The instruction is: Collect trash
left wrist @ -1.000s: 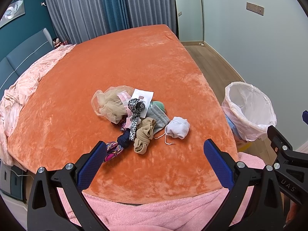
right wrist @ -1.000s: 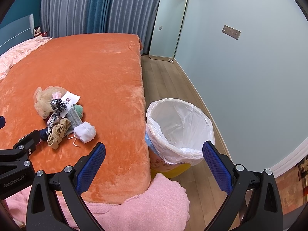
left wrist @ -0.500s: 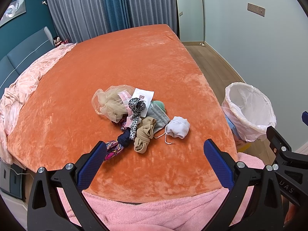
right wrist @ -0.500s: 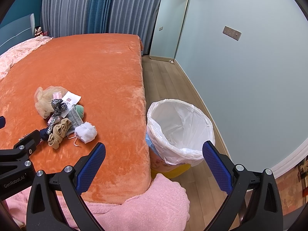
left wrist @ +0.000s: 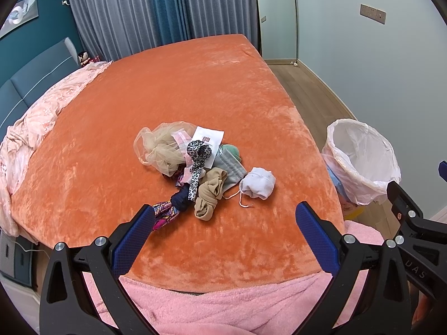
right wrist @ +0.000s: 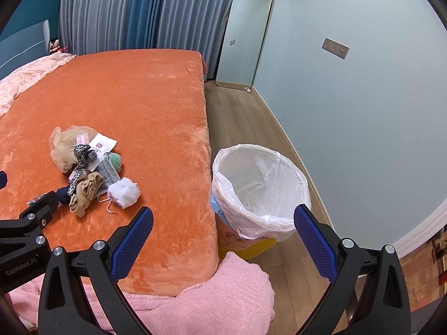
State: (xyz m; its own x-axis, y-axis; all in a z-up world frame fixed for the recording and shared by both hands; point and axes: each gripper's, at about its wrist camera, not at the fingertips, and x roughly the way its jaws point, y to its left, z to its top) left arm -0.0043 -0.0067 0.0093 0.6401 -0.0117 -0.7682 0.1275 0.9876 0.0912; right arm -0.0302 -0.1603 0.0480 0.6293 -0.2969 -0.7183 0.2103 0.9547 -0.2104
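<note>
A pile of trash lies on the orange bed [left wrist: 195, 83]: a beige mesh bag [left wrist: 162, 148], a white paper slip [left wrist: 208, 141], a leopard-print strip [left wrist: 197, 156], a grey mask [left wrist: 229, 167], a tan stocking [left wrist: 209, 192] and a white sock [left wrist: 258, 182]. The pile also shows in the right wrist view [right wrist: 89, 167]. A bin with a white liner [right wrist: 259, 187] stands on the floor beside the bed, also in the left wrist view [left wrist: 360, 159]. My left gripper [left wrist: 223, 223] is open and empty, hovering short of the pile. My right gripper [right wrist: 223, 226] is open and empty near the bin.
A pink fleece blanket [left wrist: 223, 307] lies over the bed's near edge. A pale pink quilt [left wrist: 33, 128] covers the bed's left side. A mirror [right wrist: 243, 36] leans on the far wall. Wooden floor [right wrist: 237, 117] runs between bed and wall.
Both views have shifted only slightly; the left gripper has eased a little closer to the pile. Both grippers stay open.
</note>
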